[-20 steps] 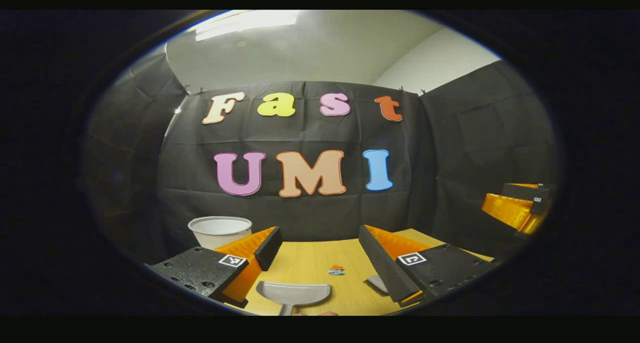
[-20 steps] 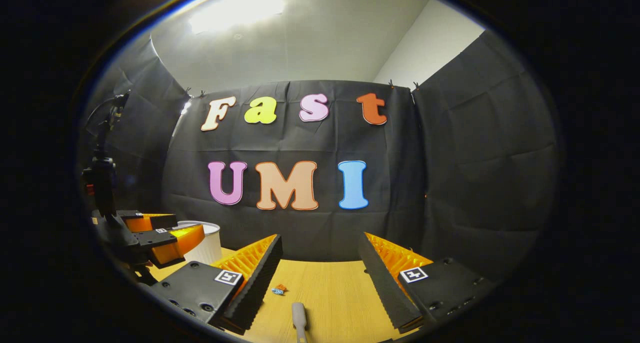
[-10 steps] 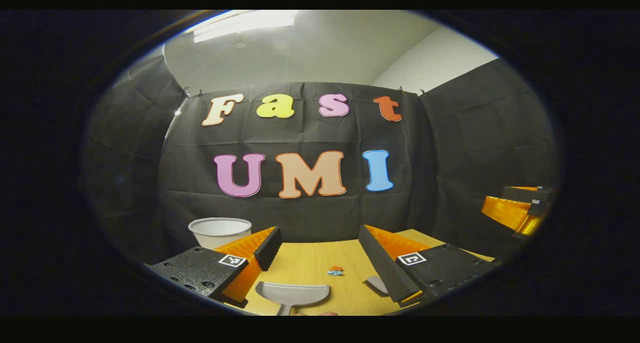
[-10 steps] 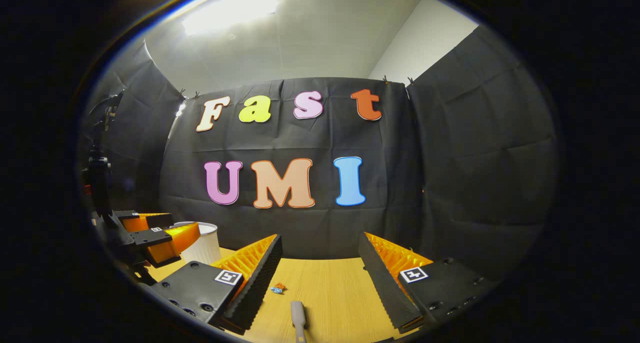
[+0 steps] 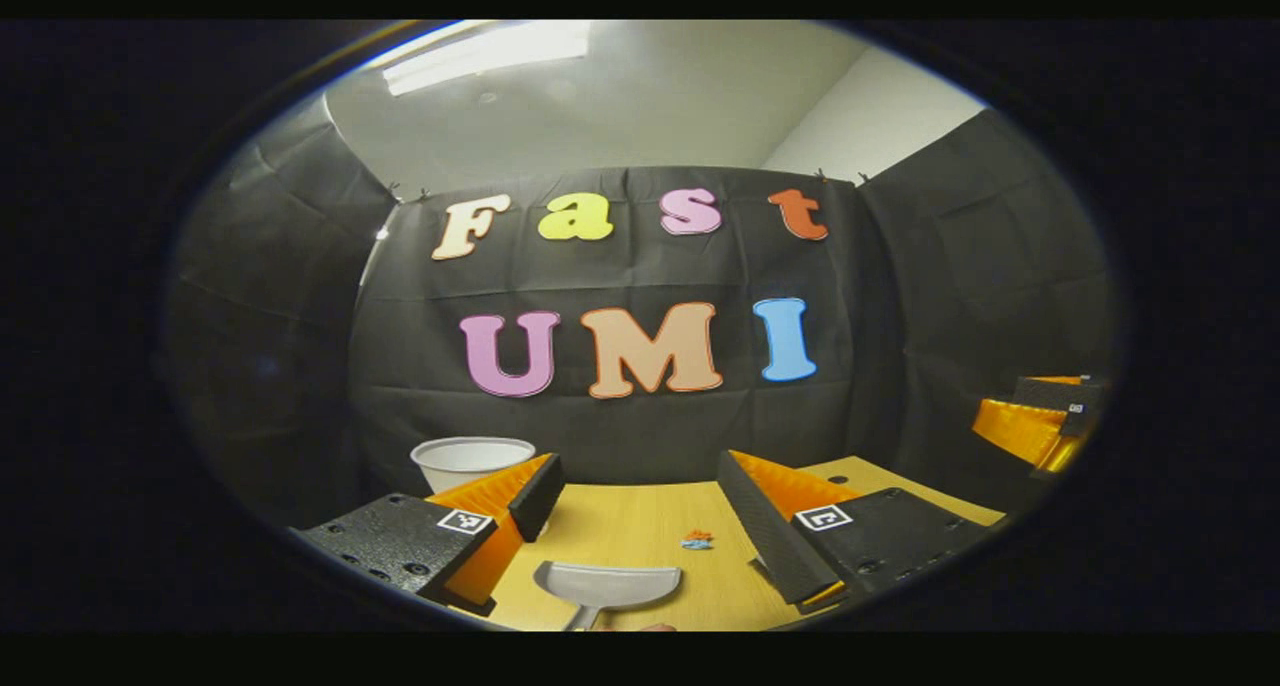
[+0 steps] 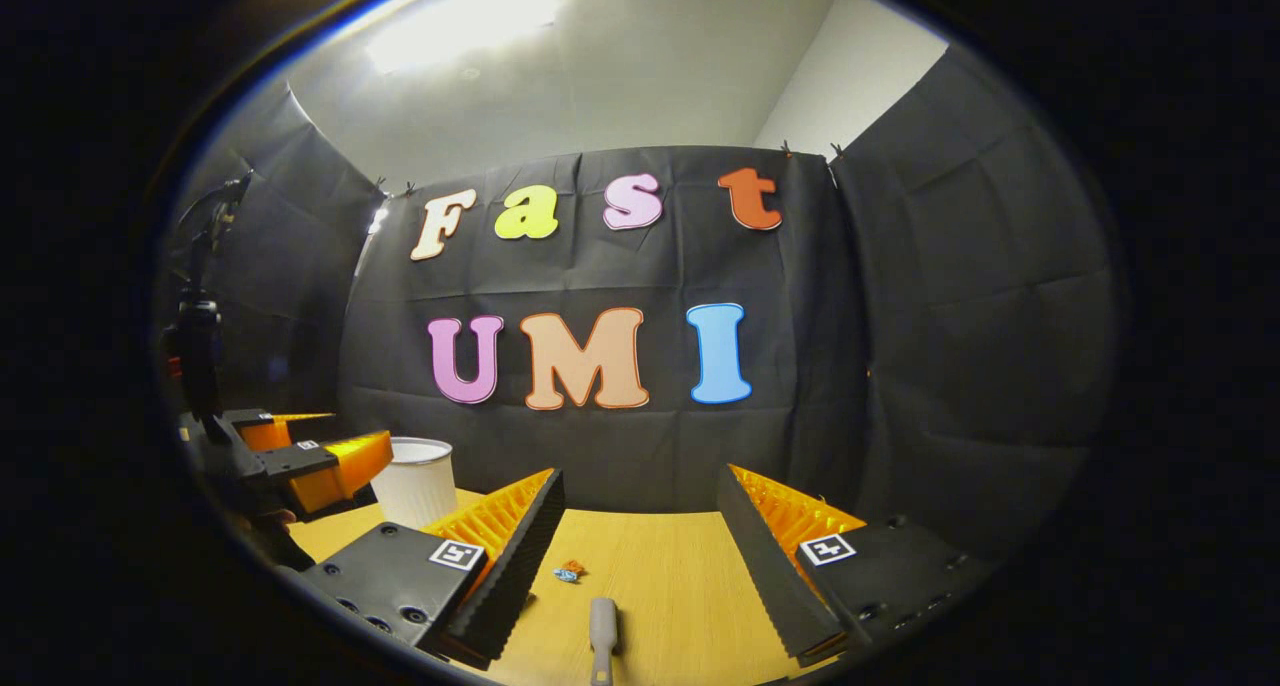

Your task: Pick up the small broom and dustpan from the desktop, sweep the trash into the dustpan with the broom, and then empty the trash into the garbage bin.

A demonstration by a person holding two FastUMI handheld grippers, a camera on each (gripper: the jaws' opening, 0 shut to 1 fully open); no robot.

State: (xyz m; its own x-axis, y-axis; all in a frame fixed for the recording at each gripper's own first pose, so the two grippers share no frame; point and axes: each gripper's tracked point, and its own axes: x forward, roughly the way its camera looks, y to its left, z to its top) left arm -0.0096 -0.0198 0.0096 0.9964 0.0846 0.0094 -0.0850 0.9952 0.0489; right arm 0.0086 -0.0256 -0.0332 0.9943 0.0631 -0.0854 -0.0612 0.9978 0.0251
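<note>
Both orange-and-black grippers hang above the pale wooden desktop (image 5: pixel 640 526) with jaws spread wide, nothing between them. Just ahead of the left gripper (image 5: pixel 640 506), between its fingers, lies the grey plastic dustpan (image 5: pixel 608 584), mouth facing away, and a small blue-and-orange scrap of trash (image 5: pixel 697 540) sits just beyond it. Off its left finger stands the white garbage bin (image 5: pixel 472 460). Between the right gripper's (image 6: pixel 640 521) fingers rests the broom's grey handle (image 6: pixel 603 636), the scrap near its left finger.
</note>
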